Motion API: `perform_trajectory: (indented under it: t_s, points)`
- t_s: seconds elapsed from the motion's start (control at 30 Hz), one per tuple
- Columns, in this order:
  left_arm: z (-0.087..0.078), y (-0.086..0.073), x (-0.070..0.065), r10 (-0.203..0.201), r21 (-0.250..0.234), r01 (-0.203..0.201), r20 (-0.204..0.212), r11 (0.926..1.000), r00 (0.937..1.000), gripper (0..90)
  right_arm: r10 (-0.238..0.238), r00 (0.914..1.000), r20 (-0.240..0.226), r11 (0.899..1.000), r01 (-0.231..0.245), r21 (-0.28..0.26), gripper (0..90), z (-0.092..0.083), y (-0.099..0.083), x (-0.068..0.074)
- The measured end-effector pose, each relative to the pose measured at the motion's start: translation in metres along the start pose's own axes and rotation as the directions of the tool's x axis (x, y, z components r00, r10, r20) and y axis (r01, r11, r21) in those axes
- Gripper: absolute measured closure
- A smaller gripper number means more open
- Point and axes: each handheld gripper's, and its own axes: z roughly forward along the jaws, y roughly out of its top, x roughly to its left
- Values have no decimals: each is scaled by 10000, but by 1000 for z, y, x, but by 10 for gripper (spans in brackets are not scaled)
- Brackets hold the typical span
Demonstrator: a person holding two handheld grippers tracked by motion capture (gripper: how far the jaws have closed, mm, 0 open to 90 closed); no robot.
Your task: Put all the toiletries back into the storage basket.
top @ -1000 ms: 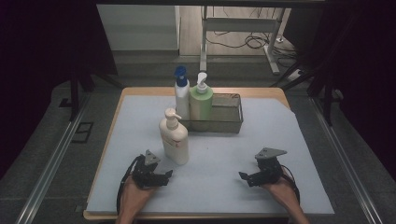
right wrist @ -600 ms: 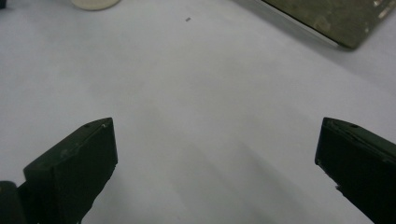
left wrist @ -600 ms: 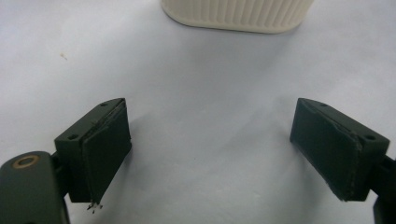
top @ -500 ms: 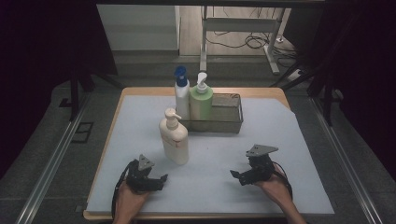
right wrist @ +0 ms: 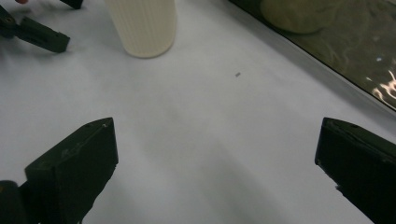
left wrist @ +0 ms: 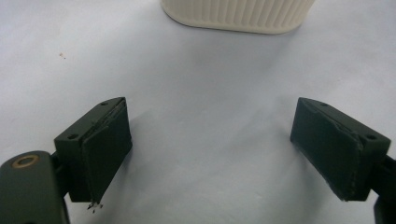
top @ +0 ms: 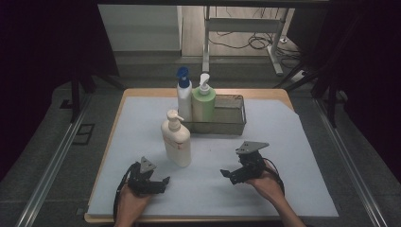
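A cream pump bottle (top: 177, 142) stands upright on the white mat, in front of a metal basket (top: 234, 124). A blue-capped white bottle (top: 183, 94) and a green pump bottle (top: 204, 101) stand at the basket's left end. My left gripper (top: 161, 182) lies low near the front edge, below the cream bottle. It is open (left wrist: 212, 121), with the bottle's ribbed base (left wrist: 238, 14) just ahead. My right gripper (top: 228, 174) is open (right wrist: 217, 135) over bare mat. It is angled toward the cream bottle (right wrist: 142, 25), and nothing is between its jaws.
The white mat (top: 283, 137) covers a wooden table, with a dark floor and rails at both sides. The basket's wall (right wrist: 336, 51) runs along the upper right of the right gripper view. The left gripper's jaw (right wrist: 42, 35) shows at that view's upper left.
My right gripper has moved left toward the cream bottle. My left gripper has drawn slightly back toward the front edge. The bottles and the basket have not moved.
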Motion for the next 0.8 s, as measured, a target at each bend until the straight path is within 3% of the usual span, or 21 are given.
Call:
perform_trajectory:
  t_s: [0.3, 0.8]
  points:
    - [0, 0, 0, 2, -23, -2, 4, 10000, 10000, 122, -2, 9999, -159, 9994, -4, -340, 2, 9, 21, 10]
    - [0, 0, 0, -12, -40, 12, -2, 10000, 10000, 122, -646, 9972, -389, 9974, 632, -355, 28, 26, 57, 30]
